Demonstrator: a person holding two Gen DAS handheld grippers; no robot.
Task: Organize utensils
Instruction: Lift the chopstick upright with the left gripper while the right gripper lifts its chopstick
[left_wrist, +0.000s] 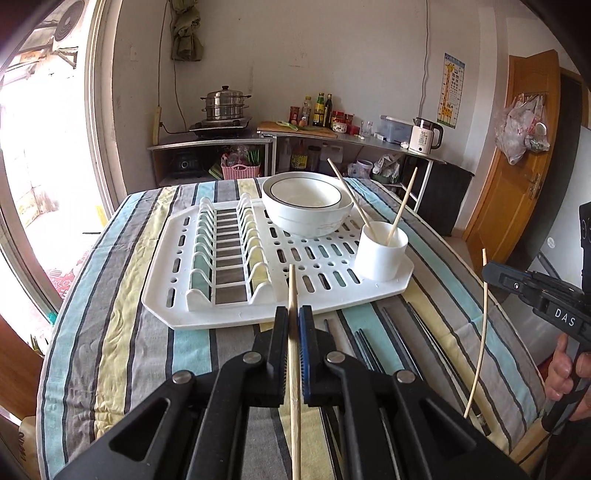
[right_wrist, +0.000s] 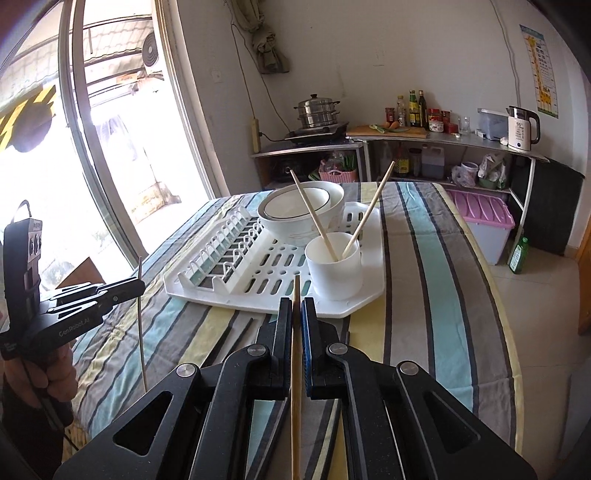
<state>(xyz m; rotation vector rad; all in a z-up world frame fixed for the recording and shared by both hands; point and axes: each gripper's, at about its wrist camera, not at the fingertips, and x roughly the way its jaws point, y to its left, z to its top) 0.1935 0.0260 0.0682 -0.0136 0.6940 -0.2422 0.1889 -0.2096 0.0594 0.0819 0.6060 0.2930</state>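
Between closed jaws, pale, seemingly bamboo chopstick (left_wrist: 293, 354).

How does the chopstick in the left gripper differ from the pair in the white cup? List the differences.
The held chopstick is clamped in the shut jaws of the left gripper; the cup pair stands free in the white cup. The held chopstick points forward toward the drying rack; the cup pair leans apart, upper ends splayed, on the rack. Shared: both are thin, pale wood.
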